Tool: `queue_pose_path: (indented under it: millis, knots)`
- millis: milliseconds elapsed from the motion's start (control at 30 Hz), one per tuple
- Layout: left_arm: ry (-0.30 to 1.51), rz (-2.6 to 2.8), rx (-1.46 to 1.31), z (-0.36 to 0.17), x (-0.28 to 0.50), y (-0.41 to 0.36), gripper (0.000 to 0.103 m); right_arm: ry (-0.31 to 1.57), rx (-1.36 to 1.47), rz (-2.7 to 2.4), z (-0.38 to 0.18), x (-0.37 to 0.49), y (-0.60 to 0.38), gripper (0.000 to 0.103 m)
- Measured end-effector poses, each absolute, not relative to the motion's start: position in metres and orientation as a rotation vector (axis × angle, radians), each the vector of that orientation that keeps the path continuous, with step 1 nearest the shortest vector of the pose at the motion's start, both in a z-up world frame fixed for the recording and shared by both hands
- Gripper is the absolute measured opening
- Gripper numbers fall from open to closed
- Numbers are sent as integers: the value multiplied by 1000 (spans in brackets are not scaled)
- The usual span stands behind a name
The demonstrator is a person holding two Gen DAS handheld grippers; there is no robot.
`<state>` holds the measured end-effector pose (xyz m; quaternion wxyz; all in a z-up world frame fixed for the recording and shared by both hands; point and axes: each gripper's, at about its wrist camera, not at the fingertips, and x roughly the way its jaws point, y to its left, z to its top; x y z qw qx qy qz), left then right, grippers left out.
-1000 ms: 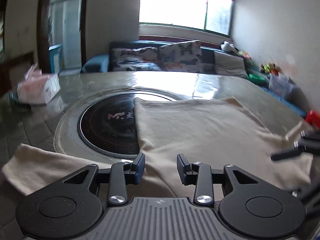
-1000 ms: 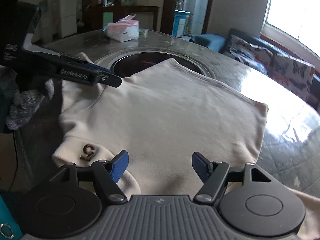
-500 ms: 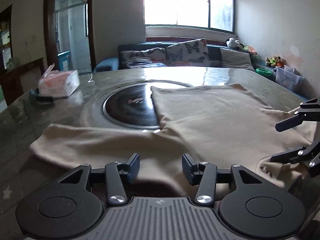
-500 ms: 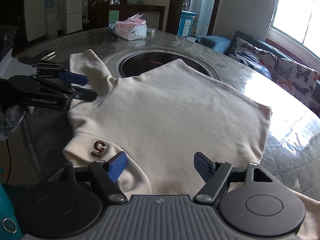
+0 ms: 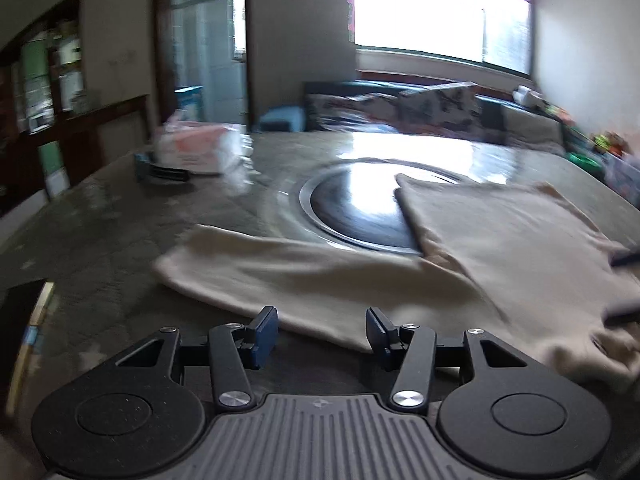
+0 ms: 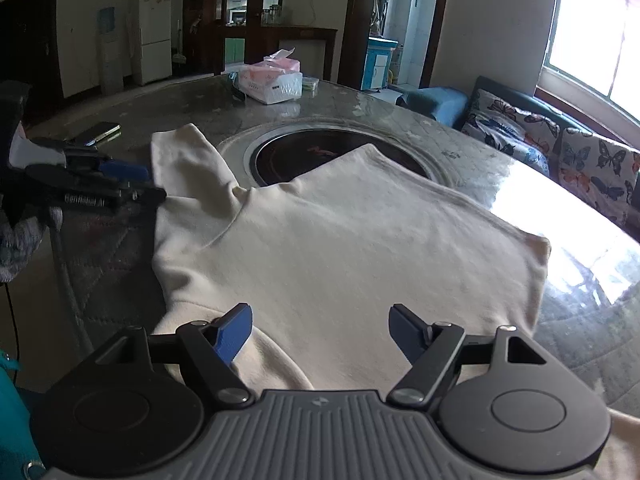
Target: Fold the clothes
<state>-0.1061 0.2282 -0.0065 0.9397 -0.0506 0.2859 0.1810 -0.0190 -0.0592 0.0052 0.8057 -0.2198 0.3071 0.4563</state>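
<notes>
step: fold the sleeve in | cream top (image 6: 340, 248) flat on worktop (image 6: 580, 280) | left fingers (image 5: 322, 330) part open, empty, by sleeve (image 5: 280, 276) | right fingers (image 6: 320, 330) wide, empty (over the neck end) | tip: pinch cuff edge, lift low, lay it straight

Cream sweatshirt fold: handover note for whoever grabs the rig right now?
Left gripper: open, nothing between the pads, at the near edge of the spread-out sleeve.
Right gripper: open, empty, above the sweatshirt near its collar end.
Sweatshirt lies flat on the round table, far hem partly over the inset cooktop. Tissue pack and phone sit clear of it.
Done: garment laid out, one sleeve extended sideways.
Left: no fold visible yet; sleeves, then body.
</notes>
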Motion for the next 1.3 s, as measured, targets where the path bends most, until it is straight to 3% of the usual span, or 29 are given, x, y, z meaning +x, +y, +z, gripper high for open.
queue_pose_path:
  millis: [400, 600, 667, 767, 967, 1300]
  knots:
    - [606, 680, -376, -8, -88, 323, 48, 687, -495, 997, -5, -23, -52, 76]
    - [600, 677, -367, -11, -82, 328, 31, 695, -472, 984, -5, -20, -52, 74]
    - [594, 676, -372, -12, -80, 331, 17, 693, -468, 982, -5, -20, -52, 73]
    - [576, 667, -396, -11, -82, 333, 7, 688, -455, 980, -3, -19, -53, 70]
    - [481, 589, -393, 18, -86, 316, 5, 682, -415, 958, 3, -16, -61, 64]
    - [330, 287, -348, 89, -79, 235, 5, 654, -352, 916, 13, -15, -82, 64]
